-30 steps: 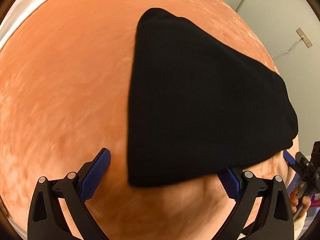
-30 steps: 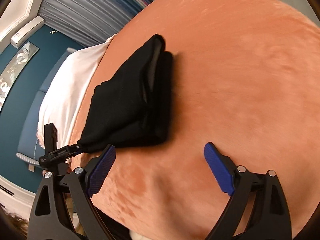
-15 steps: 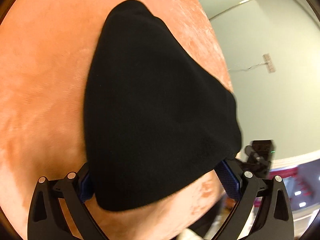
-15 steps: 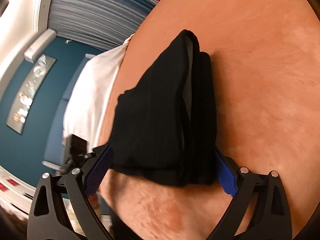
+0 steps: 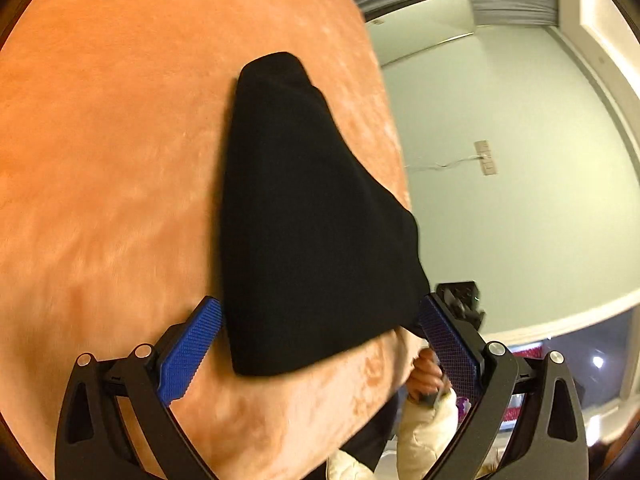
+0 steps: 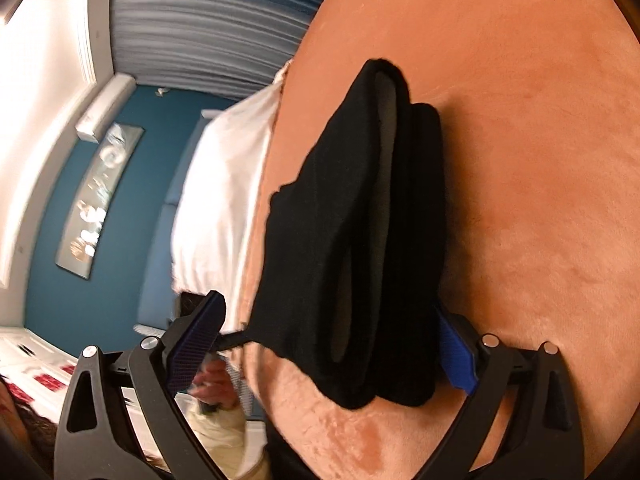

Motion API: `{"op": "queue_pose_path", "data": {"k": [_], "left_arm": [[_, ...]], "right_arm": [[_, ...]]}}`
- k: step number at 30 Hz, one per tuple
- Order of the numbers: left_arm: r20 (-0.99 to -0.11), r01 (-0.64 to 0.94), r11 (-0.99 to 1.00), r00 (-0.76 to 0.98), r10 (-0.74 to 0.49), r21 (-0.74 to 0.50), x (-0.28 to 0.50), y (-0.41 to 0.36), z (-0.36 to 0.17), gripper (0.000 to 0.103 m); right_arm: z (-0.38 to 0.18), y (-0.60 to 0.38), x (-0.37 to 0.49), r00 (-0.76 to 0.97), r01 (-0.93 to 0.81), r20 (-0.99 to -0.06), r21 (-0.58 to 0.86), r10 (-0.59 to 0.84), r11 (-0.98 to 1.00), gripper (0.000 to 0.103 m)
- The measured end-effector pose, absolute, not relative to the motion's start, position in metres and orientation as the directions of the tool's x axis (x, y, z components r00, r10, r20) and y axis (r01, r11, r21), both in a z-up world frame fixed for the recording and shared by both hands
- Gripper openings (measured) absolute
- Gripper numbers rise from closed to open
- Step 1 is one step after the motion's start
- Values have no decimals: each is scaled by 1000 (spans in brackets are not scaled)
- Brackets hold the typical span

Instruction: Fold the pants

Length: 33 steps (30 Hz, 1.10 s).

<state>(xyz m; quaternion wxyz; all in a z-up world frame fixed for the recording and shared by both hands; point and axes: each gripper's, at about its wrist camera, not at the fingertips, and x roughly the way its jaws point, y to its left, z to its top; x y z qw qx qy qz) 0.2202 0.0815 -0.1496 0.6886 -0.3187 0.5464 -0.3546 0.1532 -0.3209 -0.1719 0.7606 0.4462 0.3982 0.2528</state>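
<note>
Black pants [image 6: 360, 240] folded in a thick layered bundle on orange blanket [image 6: 540, 160], both tongs released.

A bed is covered by an orange plush blanket [image 5: 120, 160], and a white pillow or sheet [image 6: 224, 184] is seen at its far edge in the right wrist view. Behind it, a teal wall [image 6: 116, 216] is hung with 1 long silver-toned picture [image 6: 100, 200] (its motif is too blurred to be read). Grey pleated curtains [image 6: 208, 32] are drawn above the teal wall. In the left wrist view, a pale green wall [image 5: 520, 160] is fitted with a small wall plate [image 5: 486, 157], from which a thin cable is run. White trim [image 5: 592, 312] is set along the wall's lower edge, and bright spots of light are seen beyond it.
</note>
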Motion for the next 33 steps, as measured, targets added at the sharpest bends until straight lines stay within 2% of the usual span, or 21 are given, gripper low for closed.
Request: {"op": "queue_pose_path", "data": {"k": [3,5,11,13,14,15,17,21,24,33], "left_arm": [[-578,154,588,106,-809,-794,242,54,-155,97],[-597,150,600,67,-799,-786,249,39,-165,97],[-679,209,683,102,-727,-700,254,9,-164,97],[-696,237,703,124,-707,-671,251,0,-165,97],[-710,255,717,138,-691,-648,250,-5,-167,96],[-723,261,734,157,-673,-627,249,-11,-165,88],[-772,251,795,207,-601,-552,247,-13,-163,73],[-800,224,834,245,-548,-504,239,-12,-152,40],[-821,230,864,278,-499,-447,223,-18,-135,34],[-868,273,904,288,-404,-330,153,-36,-119,34]], "right_arm": [[-174,-311,164,539,-34,-429,849,725,528,95],[-175,-310,169,533,-42,-431,846,728,531,95],[-177,-304,173,542,-82,-422,834,727,545,95],[-175,-296,171,559,-82,-458,799,691,596,90],[-175,-293,170,564,-73,-493,770,663,634,76],[-176,-291,171,564,-49,-524,751,639,659,56],[-180,-295,171,577,-9,-514,773,634,634,50],[-169,-286,163,594,29,-566,724,571,689,42],[-157,-282,149,610,27,-569,711,552,703,38],[-154,-280,83,596,57,-574,728,561,684,38]]}}
